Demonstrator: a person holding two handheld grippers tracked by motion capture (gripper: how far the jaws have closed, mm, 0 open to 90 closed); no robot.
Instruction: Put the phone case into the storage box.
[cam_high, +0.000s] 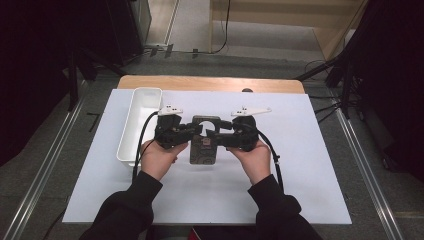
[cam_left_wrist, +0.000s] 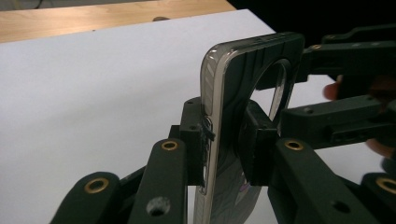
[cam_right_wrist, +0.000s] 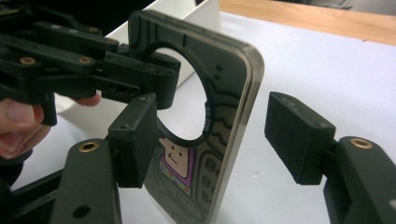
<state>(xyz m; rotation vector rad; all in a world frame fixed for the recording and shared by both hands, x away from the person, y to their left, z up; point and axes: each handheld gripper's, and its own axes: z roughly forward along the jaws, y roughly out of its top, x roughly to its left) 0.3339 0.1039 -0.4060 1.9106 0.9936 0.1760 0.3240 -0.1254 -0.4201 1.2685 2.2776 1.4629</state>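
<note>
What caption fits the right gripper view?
Right gripper open around an upright phone case; left gripper clamps its far edge.

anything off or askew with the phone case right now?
No damage shows. The phone case stands on edge above the white mat, pinched by the left claw. The right claw straddles it with one pad clear.

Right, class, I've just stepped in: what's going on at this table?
A person works a phone case with two hand-held grippers over a white mat. The left gripper is clamped on one edge of it. The right gripper straddles the other edge with its pads apart. A white bin sits beside them.
</note>
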